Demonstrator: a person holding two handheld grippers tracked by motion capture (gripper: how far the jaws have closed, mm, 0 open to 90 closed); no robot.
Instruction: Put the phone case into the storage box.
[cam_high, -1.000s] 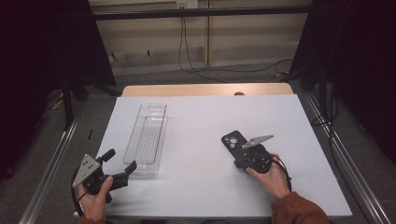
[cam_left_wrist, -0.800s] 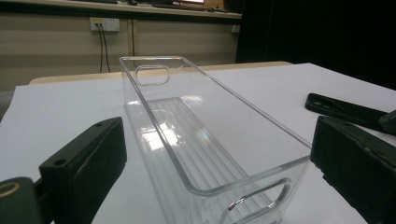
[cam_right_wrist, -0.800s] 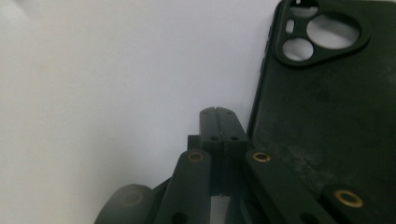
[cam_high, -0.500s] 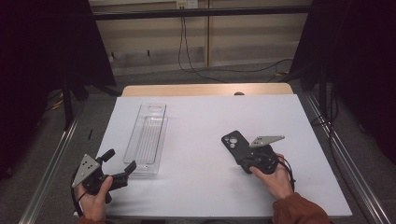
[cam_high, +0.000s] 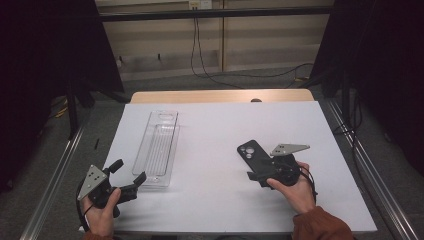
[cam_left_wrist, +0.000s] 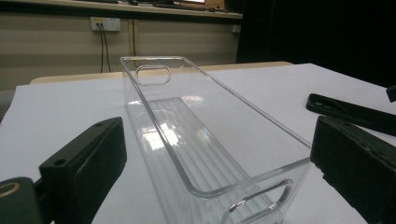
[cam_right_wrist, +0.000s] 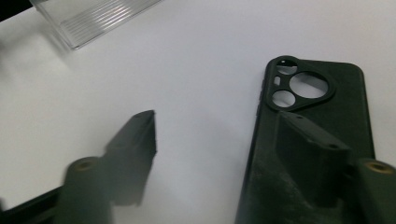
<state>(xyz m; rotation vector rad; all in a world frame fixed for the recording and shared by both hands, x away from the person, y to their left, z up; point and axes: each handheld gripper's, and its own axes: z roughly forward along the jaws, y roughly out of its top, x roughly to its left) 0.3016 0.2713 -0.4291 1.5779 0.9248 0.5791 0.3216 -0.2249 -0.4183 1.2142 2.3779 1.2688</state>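
**Right jaws spread over the phone case, left jaws wide at the tray's near end**

My right gripper (cam_high: 259, 169) sits toward the near right part of the table (cam_high: 215, 125), and its jaws have just been opening. In the right gripper view one jaw lies over the black phone case (cam_right_wrist: 322, 116) and the other stands off to the side over bare white surface, so the case is released, not pinched. The case lies flat, camera cut-outs pointing toward the far edge, roughly midway between the table's centre and its right edge.

My left gripper (cam_high: 127, 176) is at the near left corner, jaws apart and holding nothing. In the left gripper view they stand on either side of the near end of the clear plastic tray (cam_left_wrist: 196, 140) without touching it.

The tray runs lengthwise from near to far along the left half of the table. Between tray and case the white top is bare, and so is the far right stretch up to the wooden strip (cam_high: 220, 96) along the far edge. Metal rails (cam_high: 55, 185) flank both sides of the table.
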